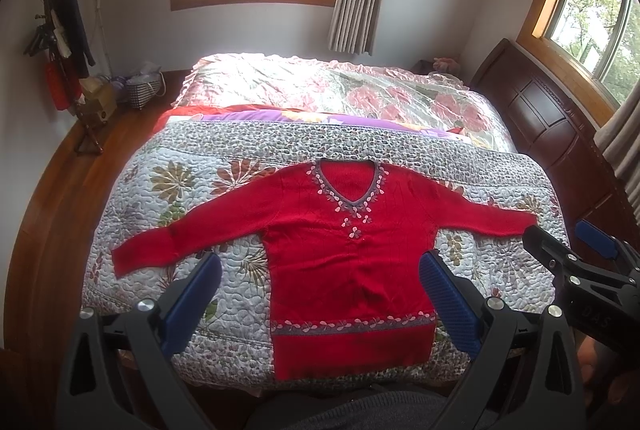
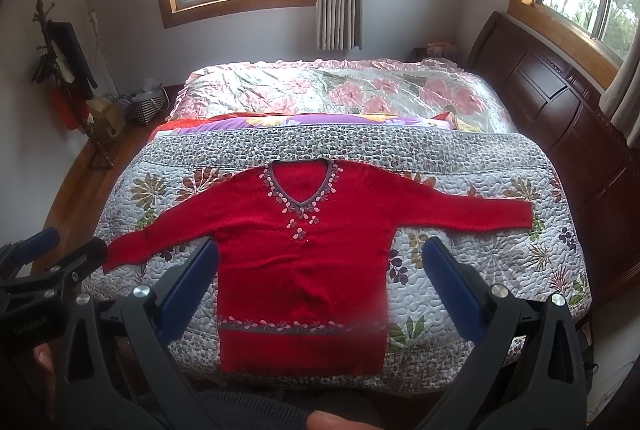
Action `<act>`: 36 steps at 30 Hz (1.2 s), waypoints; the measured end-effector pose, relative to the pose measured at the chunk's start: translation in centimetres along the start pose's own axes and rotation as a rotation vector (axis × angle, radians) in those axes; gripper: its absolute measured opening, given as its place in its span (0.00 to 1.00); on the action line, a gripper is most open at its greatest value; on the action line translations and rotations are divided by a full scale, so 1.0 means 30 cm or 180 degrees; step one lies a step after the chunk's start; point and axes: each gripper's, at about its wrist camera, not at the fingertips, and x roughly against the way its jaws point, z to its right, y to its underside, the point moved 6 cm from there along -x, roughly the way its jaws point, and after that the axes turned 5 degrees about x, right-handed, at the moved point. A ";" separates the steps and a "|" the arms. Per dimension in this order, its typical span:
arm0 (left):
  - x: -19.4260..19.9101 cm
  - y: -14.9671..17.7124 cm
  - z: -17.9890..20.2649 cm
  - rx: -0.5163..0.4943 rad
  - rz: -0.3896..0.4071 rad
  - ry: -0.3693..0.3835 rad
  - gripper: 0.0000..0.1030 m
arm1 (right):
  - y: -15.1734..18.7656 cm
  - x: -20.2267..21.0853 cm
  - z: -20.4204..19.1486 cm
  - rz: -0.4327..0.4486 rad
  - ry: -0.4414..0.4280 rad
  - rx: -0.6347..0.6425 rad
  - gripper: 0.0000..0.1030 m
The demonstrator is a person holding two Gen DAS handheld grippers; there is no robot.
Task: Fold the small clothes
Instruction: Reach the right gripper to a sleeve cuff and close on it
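While both tongs hang above the near edge of the bed, nothing is gripped yet: left tongs (image 1: 320,270) are spread wide w/ blue pads either side of the sweater body, empty, not touching cloth; right tongs (image 2: 320,262) likewise wide, empty, held clear of the fabric. Each pair also shows at the side of the other's view, apparently open too.

Just beyond, the red sweater (image 1: 344,262) lies flat, front up, on the quilt (image 1: 160,197) at the foot of the bed, hem nearest, V-neck farthest, both sleeves spread out to the sides. No fold in it so far, so I'd judge the task is at its very start, approach stage.

Next move prob. calls for lowering to a sleeve cuff (image 2: 516,218) or shoulder, pinching one layer of knit only, then carrying it across the body; thick knit may slip or drag the quilt.

Farther back: floral cover (image 1: 340,93), headboard (image 1: 532,101) to the right, windows behind.
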 end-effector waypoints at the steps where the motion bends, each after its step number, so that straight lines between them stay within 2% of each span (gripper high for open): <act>1: -0.001 -0.001 0.000 0.0000 -0.0003 0.0002 0.96 | 0.002 0.000 -0.001 0.0001 -0.0004 0.0002 0.97; 5: -0.013 -0.008 -0.002 0.0015 -0.0039 0.0056 0.96 | -0.005 -0.004 0.001 -0.0013 -0.0004 -0.0008 0.97; 10: -0.094 -0.025 -0.021 0.0241 -0.0191 0.0463 0.96 | -0.011 -0.070 0.043 -0.0099 -0.0169 -0.0145 0.97; 13: -0.141 -0.047 -0.001 0.0133 0.0060 0.0779 0.96 | -0.002 -0.154 0.138 -0.0127 -0.0108 -0.0262 0.97; 14: -0.161 -0.053 0.009 0.0066 0.0098 0.0806 0.96 | 0.005 -0.184 0.176 -0.0143 -0.0065 -0.0294 0.97; 17: -0.268 -0.061 0.055 -0.0180 -0.0007 0.0712 0.96 | 0.035 -0.285 0.342 -0.0132 0.0090 -0.0467 0.97; 20: -0.376 -0.063 0.090 -0.0161 -0.0165 0.0650 0.96 | 0.083 -0.399 0.558 -0.0157 0.0293 -0.0751 0.97; 25: -0.516 -0.071 0.185 -0.0330 -0.0228 0.0483 0.96 | 0.207 -0.580 0.936 -0.0281 0.0361 -0.1459 0.95; 26: -0.537 -0.075 0.199 -0.0321 -0.0237 0.0481 0.96 | 0.237 -0.619 1.011 -0.0326 0.0345 -0.1630 0.92; 29: -0.611 -0.071 0.232 -0.0222 -0.0272 0.0532 0.96 | 0.325 -0.750 1.203 -0.0499 0.0168 -0.2121 0.64; 32: -0.698 -0.062 0.250 0.0019 -0.0409 0.0634 0.96 | 0.389 -0.861 1.377 -0.0470 -0.0020 -0.2543 0.62; 36: -0.797 -0.041 0.252 0.0317 -0.0606 0.0474 0.96 | 0.476 -0.989 1.583 -0.0417 -0.0212 -0.3019 0.53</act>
